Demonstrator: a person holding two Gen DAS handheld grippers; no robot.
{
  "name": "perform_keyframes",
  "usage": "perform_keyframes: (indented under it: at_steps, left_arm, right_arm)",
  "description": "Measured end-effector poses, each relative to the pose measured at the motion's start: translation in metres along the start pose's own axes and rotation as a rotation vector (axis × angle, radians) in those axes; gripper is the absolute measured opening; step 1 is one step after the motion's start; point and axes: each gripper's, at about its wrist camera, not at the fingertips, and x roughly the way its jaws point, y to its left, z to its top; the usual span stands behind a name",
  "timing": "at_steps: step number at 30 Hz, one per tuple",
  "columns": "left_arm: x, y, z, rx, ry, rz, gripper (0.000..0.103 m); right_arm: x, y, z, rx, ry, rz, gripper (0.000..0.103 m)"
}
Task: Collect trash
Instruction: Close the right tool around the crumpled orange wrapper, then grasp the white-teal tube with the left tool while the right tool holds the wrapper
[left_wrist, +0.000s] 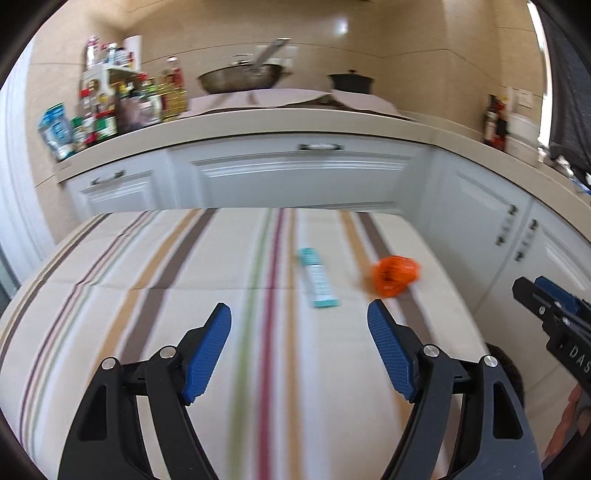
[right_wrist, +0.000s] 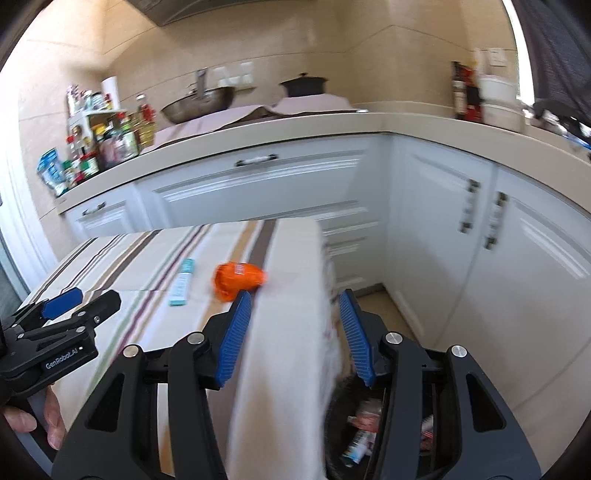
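A crumpled orange wrapper (left_wrist: 395, 276) and a flat teal-and-white packet (left_wrist: 317, 280) lie on the striped tablecloth (left_wrist: 147, 295). My left gripper (left_wrist: 299, 314) is open and empty above the cloth, just short of both. My right gripper (right_wrist: 295, 299) is open and empty over the table's right edge, with the orange wrapper (right_wrist: 238, 280) and the packet (right_wrist: 182, 282) ahead to its left. A black bin (right_wrist: 364, 432) holding several wrappers stands on the floor below the right gripper. The left gripper (right_wrist: 62, 306) shows at the left of the right wrist view; the right gripper's side (left_wrist: 554, 314) shows in the left wrist view.
White cabinets (left_wrist: 306, 177) and a beige counter (left_wrist: 295, 122) run behind and to the right of the table. A wok (left_wrist: 240, 79), a black pot (left_wrist: 351, 81) and several bottles (left_wrist: 110, 107) stand on the counter. A narrow floor strip (right_wrist: 384, 306) lies between table and cabinets.
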Motion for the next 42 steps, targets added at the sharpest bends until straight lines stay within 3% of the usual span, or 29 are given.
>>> perform_keyframes:
  at_steps: [2,8,17,27,30,32,42]
  left_arm:
    - [0.002,0.014,0.0,-0.018,0.003,0.025,0.074]
    - [0.011,0.056,0.0,-0.063,0.015,0.091,0.074]
    - [0.025,0.09,0.003,-0.114,0.04,0.127,0.076]
    - [0.035,0.094,0.001,-0.125,0.069,0.121,0.077]
    - [0.037,0.091,0.002,-0.126,0.074,0.109,0.078]
    - [0.038,0.088,0.002,-0.123,0.076,0.104,0.078]
    - [0.045,0.065,0.004,-0.109,0.093,0.059,0.078]
  right_arm:
    - [0.011,0.012,0.006,-0.013,0.007,0.012,0.055]
    - [0.041,0.04,0.019,-0.047,0.032,0.025,0.055]
    - [0.096,0.059,0.03,-0.063,0.11,0.003,0.062]
    - [0.138,0.05,0.026,-0.055,0.243,-0.035,0.063]
    - [0.14,0.049,0.025,-0.05,0.251,-0.022,0.061]
    - [0.142,0.05,0.024,-0.057,0.256,-0.014,0.055]
    - [0.126,0.051,0.021,-0.08,0.212,-0.003,0.052]
